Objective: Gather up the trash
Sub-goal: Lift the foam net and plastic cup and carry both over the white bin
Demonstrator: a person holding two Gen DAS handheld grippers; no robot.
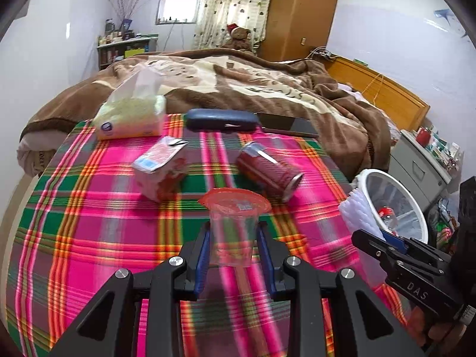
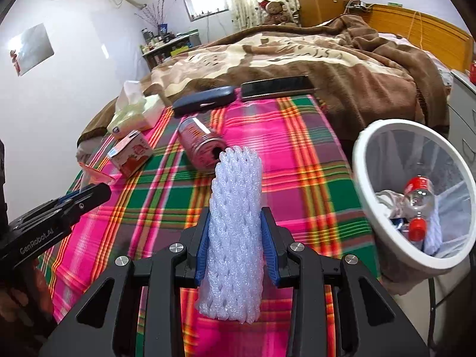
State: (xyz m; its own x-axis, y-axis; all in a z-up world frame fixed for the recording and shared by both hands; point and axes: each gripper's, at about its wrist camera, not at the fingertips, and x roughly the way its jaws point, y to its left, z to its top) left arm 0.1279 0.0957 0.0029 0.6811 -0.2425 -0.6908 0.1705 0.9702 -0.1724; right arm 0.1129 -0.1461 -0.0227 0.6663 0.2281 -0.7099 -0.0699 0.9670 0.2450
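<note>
Left tongs (image 1: 233,245) clamped on a clear plastic cup (image 1: 233,232) with a red lid, held above the plaid-covered bench (image 1: 89,223). Right tongs (image 2: 235,235) clamped on a white foam net sleeve (image 2: 235,226), upright between the pads. Still on the bench: a red can (image 1: 267,171) on its side, a small carton (image 1: 162,171). White bin (image 2: 366,178) just beside the bench edge, with bottles (image 2: 418,199) inside.

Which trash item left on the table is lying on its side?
The red can, tipped on the plaid cloth; the pink carton beside it stands upright.
</note>
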